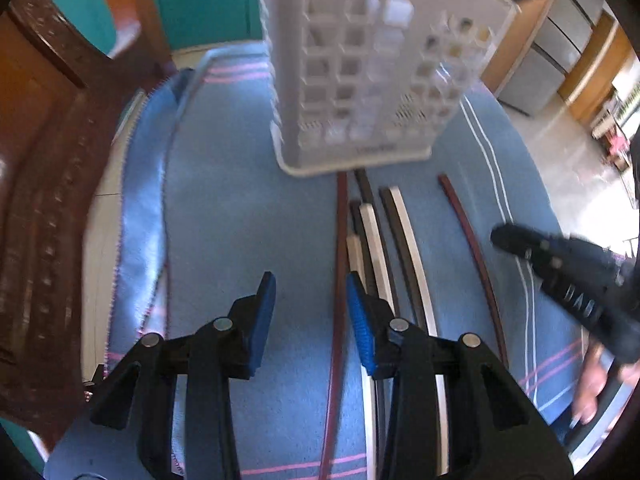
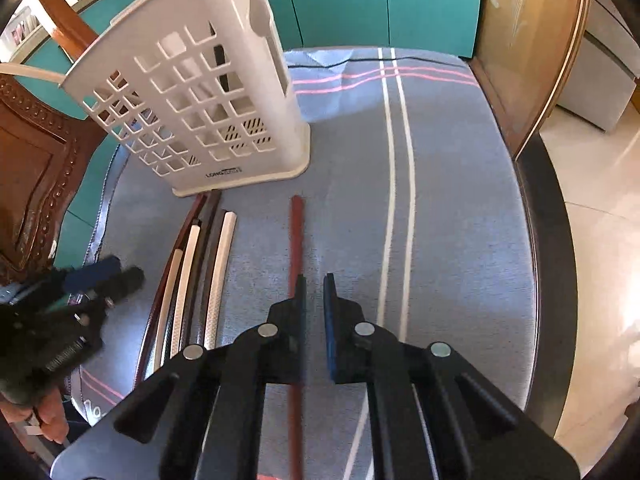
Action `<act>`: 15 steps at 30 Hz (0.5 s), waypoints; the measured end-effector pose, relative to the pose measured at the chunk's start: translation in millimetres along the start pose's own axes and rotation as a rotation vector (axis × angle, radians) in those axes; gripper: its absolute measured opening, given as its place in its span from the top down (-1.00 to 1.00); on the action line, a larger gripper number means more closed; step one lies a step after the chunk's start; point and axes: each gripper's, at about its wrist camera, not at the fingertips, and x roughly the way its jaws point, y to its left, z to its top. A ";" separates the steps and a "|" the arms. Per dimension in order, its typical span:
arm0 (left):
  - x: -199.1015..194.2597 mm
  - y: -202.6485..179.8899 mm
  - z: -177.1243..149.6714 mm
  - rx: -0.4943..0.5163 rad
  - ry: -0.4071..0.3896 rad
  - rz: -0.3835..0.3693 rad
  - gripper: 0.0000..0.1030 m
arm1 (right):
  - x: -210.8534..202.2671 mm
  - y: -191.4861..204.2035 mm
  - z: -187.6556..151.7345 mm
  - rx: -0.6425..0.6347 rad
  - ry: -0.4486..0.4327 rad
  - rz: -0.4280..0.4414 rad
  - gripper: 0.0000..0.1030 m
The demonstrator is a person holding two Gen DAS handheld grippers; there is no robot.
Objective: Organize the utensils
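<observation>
A white lattice utensil holder (image 1: 368,68) (image 2: 200,92) stands upright at the far side of the blue cloth. Several chopsticks lie in front of it: white ones (image 1: 374,236) (image 2: 218,272), dark ones (image 1: 400,240) and reddish-brown ones (image 1: 341,264) (image 2: 296,248). My left gripper (image 1: 310,316) is open and empty, low over the cloth just left of the bundle; it shows blurred in the right wrist view (image 2: 116,276). My right gripper (image 2: 315,308) is open with a narrow gap, empty, just right of a lone red chopstick; it shows in the left wrist view (image 1: 512,236).
The blue striped cloth (image 2: 460,200) covers a dark table. A carved wooden chair (image 1: 44,208) stands at the left. Teal cabinets (image 2: 380,0) are behind. Tiled floor (image 2: 600,200) lies to the right.
</observation>
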 end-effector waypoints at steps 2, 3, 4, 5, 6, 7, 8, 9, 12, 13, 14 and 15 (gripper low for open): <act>4.5 -1.1 -5.4 0.020 0.017 -0.015 0.28 | 0.0 -1.2 0.0 0.000 0.001 0.001 0.74; 7.9 -2.5 -9.3 0.035 0.031 -0.018 0.28 | -1.3 -0.9 0.1 0.000 0.001 0.002 0.72; 11.8 -4.4 -12.8 0.052 0.044 -0.009 0.28 | -1.4 -0.8 -0.1 0.000 0.002 0.002 0.69; 14.4 -5.5 -14.3 0.062 0.052 -0.001 0.28 | -0.7 0.0 0.0 -0.001 0.003 0.002 0.68; 15.6 -7.5 -17.2 0.084 0.042 0.014 0.27 | -6.3 -3.0 -1.4 -0.002 0.003 0.003 0.68; 16.0 -8.8 -18.4 0.095 0.039 0.022 0.27 | -7.1 -8.0 2.7 -0.002 0.003 0.003 0.67; 16.5 -8.0 -19.0 0.093 0.038 0.022 0.27 | -6.7 -6.0 2.4 -0.004 0.003 0.003 0.66; 16.6 -7.2 -19.4 0.089 0.037 0.029 0.24 | -5.8 -5.2 2.4 -0.006 0.003 0.002 0.65; 15.4 -2.1 -18.1 0.056 0.035 0.063 0.42 | -1.6 -1.0 -1.3 -0.007 0.009 -0.007 0.65; 14.6 1.6 -18.1 0.041 0.035 0.071 0.53 | -0.9 -1.5 -1.5 -0.005 0.012 -0.011 0.65; 13.1 4.6 -18.3 0.028 0.031 0.079 0.54 | 0.3 -2.2 -1.5 -0.005 0.013 -0.013 0.65; 11.6 5.7 -15.5 0.021 0.027 0.080 0.54 | 1.4 -2.7 -1.4 -0.005 0.013 -0.014 0.65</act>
